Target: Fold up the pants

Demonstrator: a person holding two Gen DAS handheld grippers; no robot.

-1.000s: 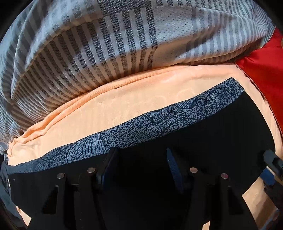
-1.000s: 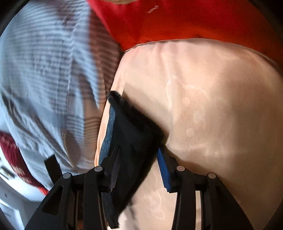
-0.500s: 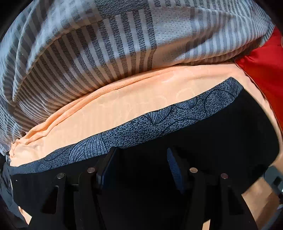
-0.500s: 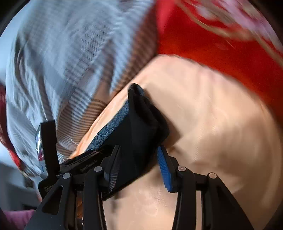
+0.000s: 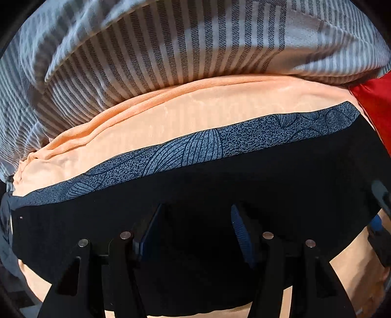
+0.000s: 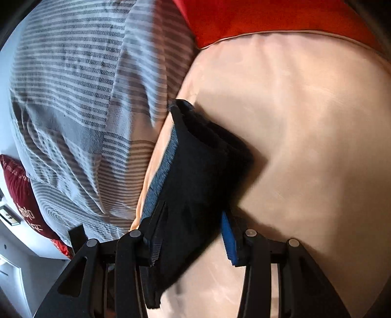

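Observation:
Folded black pants point(image 5: 244, 176) with a grey patterned band point(image 5: 195, 146) along their far edge stretch across the left wrist view, just above a peach sheet point(image 5: 171, 115). My left gripper point(image 5: 195, 227) points steeply down, and its jaws are shut on the thick black fold. In the right wrist view the same pants point(image 6: 200, 166) show as a bundled end sticking out ahead. My right gripper point(image 6: 193, 230) is shut on that end, and its blue pad point(image 6: 227, 242) presses the cloth. Where the left pads meet the fabric is lost in the dark.
A grey-and-white striped blanket point(image 5: 171, 49) is heaped beyond the sheet, on the left in the right wrist view point(image 6: 73, 85). A red cloth point(image 6: 268, 17) lies at the far edge point(image 5: 374, 105). A dark red cushion point(image 6: 22, 195) sits low left. Open peach sheet point(image 6: 305, 122) spreads to the right.
Both grippers have carried the pants sideways over the bed, and the striped blanket and red cloth have slid across both views. The right view swung and rolled back. Both grips are unchanged.

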